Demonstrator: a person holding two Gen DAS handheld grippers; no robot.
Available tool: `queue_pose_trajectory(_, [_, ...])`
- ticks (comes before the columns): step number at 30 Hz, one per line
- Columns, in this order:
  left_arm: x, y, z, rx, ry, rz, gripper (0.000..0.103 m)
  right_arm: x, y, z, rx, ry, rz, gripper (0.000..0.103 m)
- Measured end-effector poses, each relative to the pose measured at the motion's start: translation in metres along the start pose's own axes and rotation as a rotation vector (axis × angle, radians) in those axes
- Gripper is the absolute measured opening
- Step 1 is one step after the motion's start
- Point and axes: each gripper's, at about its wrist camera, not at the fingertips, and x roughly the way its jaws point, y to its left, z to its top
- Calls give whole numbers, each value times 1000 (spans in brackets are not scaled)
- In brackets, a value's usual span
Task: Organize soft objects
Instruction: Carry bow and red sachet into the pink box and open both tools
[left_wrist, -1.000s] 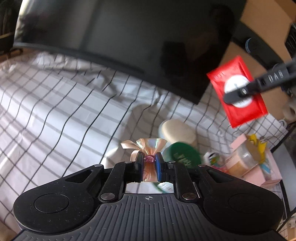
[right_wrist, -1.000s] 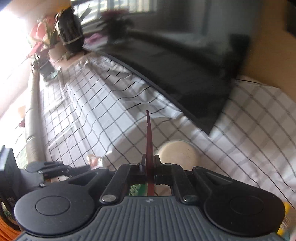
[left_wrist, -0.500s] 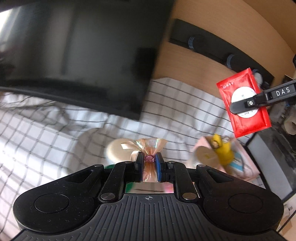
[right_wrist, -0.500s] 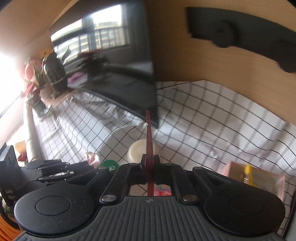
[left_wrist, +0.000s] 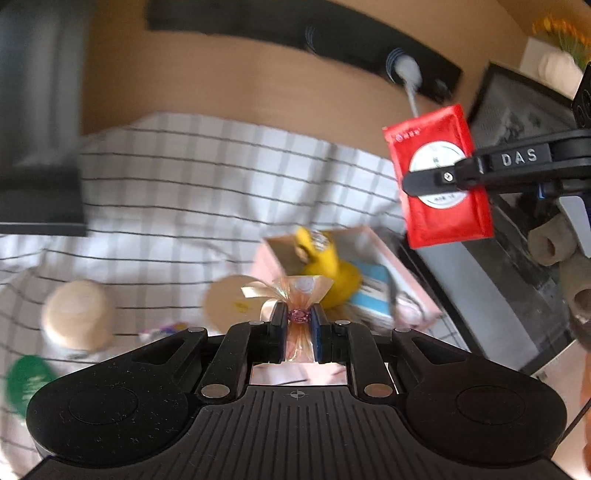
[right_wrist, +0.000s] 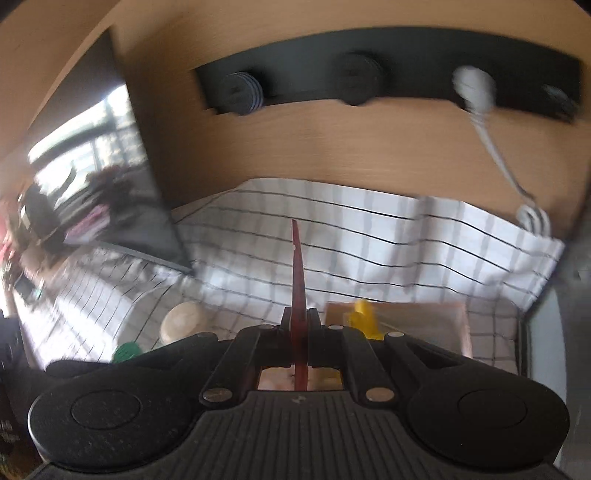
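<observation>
My left gripper (left_wrist: 299, 317) is shut on a small cellophane gift pouch (left_wrist: 301, 291) tied with a cream ribbon, held above the checked cloth. My right gripper (right_wrist: 299, 317) is shut on a red sachet (right_wrist: 297, 266), seen edge-on in its own view; in the left wrist view the red sachet (left_wrist: 439, 177) with a white round label hangs in the air at the right, clamped by the right gripper's fingers (left_wrist: 443, 179). A pink open box (left_wrist: 391, 269) lies below and ahead, holding a yellow soft toy (left_wrist: 328, 266); the box also shows in the right wrist view (right_wrist: 424, 321).
A white checked cloth (left_wrist: 221, 177) covers the table. A cream-lidded jar (left_wrist: 77, 314), a round cream lid (left_wrist: 229, 302) and a green lid (left_wrist: 27, 380) sit at the left. A dark monitor (right_wrist: 96, 192) stands left, a wooden wall behind, a dark shelf unit (left_wrist: 517, 266) at the right.
Both grippers have swung to the right, away from the monitor, with their loads still held. The pink box with the yellow toy has come into the middle of both views.
</observation>
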Motion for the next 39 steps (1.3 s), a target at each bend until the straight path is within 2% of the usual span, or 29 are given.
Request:
queue_pose_trajectory(5, [38, -25, 11, 13, 52, -3, 16, 3, -41, -11, 94, -55, -79, 6])
queue_pose_trajectory(9, [58, -37, 20, 7, 85, 7, 16, 3, -69, -15, 146, -132, -155, 6])
queue_pose_trajectory(14, [76, -41, 27, -13, 117, -6, 16, 15, -95, -23, 210, -111, -101, 6])
queue_pose_trajectory(18, [95, -49, 26, -40, 112, -92, 16, 29, -109, -30, 266, -76, -45, 6])
queue_pose_trajectory(20, [109, -54, 20, -50, 148, -132, 19, 37, -115, -33, 282, -61, -40, 6])
queue_pose_trajectory(22, [125, -61, 14, -6, 196, -106, 24, 40, -117, -36, 284, -48, -42, 6])
queue_pose_trajectory(25, [130, -70, 6, 68, 161, -16, 24, 45, -118, -42, 274, -34, -41, 6])
queue_pose_trajectory(31, [107, -63, 7, 7, 88, -3, 24, 65, -120, -46, 293, 29, -7, 6])
queue_pose_trajectory(35, [99, -62, 4, -16, 88, -7, 24, 92, -123, -52, 357, 116, 128, 8])
queue_pose_trajectory(37, [97, -62, -1, -24, 95, -4, 24, 101, -125, -59, 394, 155, 144, 13])
queue_pose_trajectory(39, [95, -61, -5, -25, 103, -4, 24, 102, -125, -64, 391, 166, 111, 28])
